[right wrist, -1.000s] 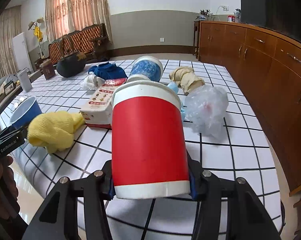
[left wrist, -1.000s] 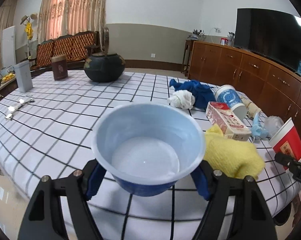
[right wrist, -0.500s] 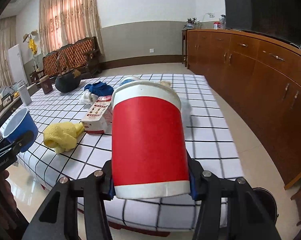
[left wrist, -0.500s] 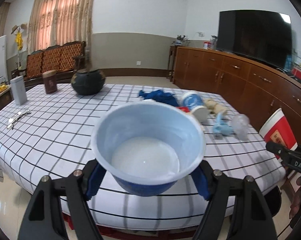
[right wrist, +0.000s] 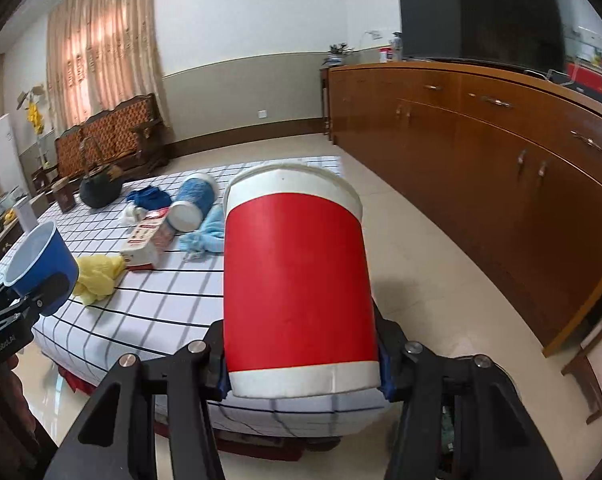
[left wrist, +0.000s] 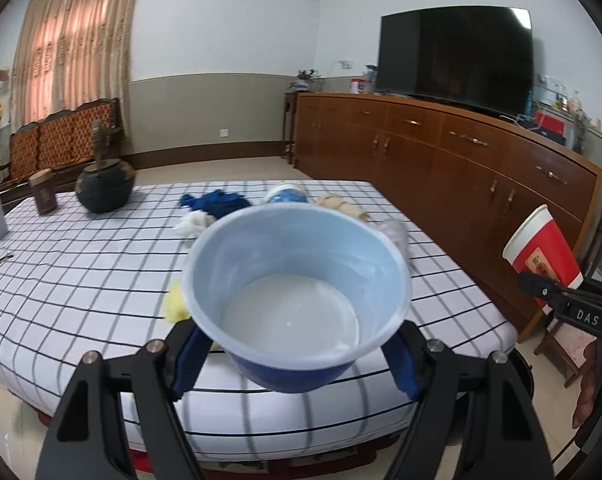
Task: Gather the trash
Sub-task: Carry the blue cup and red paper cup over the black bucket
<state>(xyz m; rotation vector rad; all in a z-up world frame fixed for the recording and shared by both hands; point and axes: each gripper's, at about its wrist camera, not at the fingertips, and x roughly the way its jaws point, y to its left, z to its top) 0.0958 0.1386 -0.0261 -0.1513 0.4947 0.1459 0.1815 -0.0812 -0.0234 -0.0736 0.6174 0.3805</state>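
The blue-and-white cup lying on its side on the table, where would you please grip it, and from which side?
Grip the blue-and-white cup across its round body near the middle, coming down from above with the fingers either side. It lies on its side between the red-and-white carton and light-blue cloth, so low side approaches look crowded.

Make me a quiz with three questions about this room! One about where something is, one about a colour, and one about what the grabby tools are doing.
1. Where is the dark round teapot?
A. On the checked table
B. On the floor
C. On the wooden cabinet

2. What colour is the outside of the bowl?
A. Green
B. Blue
C. Orange

3. What is the right tool doing?
A. Hanging empty
B. Holding a spoon
C. Holding a red and white cup

Answers:
1. A, the teapot stands at the far end of the table.
2. B, the right wrist view shows its blue side in the left tool.
3. C, the cup sits squeezed between the tool's two fingers.
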